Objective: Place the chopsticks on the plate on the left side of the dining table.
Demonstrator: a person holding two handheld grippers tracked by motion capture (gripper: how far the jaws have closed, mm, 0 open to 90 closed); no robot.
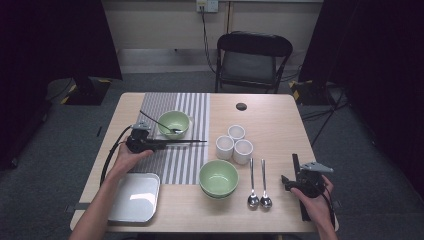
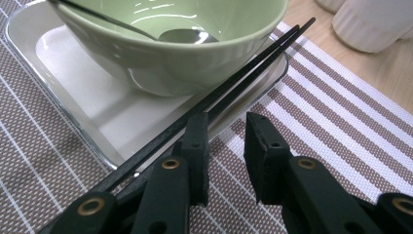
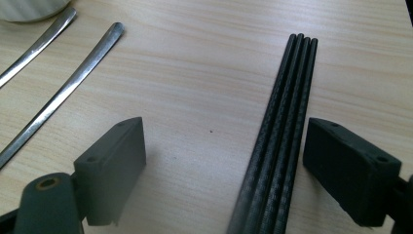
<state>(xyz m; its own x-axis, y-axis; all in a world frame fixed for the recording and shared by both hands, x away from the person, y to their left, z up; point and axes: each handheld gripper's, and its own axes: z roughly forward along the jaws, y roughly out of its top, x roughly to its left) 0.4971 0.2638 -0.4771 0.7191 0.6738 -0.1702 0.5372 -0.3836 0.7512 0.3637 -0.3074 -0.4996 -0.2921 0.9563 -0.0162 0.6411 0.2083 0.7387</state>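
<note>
1. Dark curtains, a grey floor and a black folding chair (image 1: 254, 59) lie behind the pale wooden bench (image 1: 272, 117) in the high view.
2. High view: the left gripper (image 1: 150, 144) lies level over a striped mat (image 1: 186, 120), black chopsticks (image 1: 182, 142) running out past its fingers, a green bowl (image 1: 174, 123) with a spoon in it just beside them. Farther along that line stand three white cups (image 1: 234, 143). The right gripper (image 1: 299, 181) rests at the bench's other edge, a second set of black chopsticks (image 1: 296, 165) beneath it, two spoons (image 1: 258, 185) and a second green bowl (image 1: 218, 178) off to its side.
3. Left gripper view: the fingers (image 2: 197, 146) stand a narrow gap apart with nothing between them. The chopsticks (image 2: 243, 73) lie along the outer face of one finger and rest on the rim of a white tray (image 2: 73, 97) under the bowl (image 2: 170, 58). They are not clamped.
4. Right gripper view: the fingers (image 3: 117, 161) are spread wide, clasping nothing. The bundle of chopsticks (image 3: 282, 131) lies flat on the bench between them, close by one finger; spoon handles (image 3: 73, 83) lie beyond the other.
</note>
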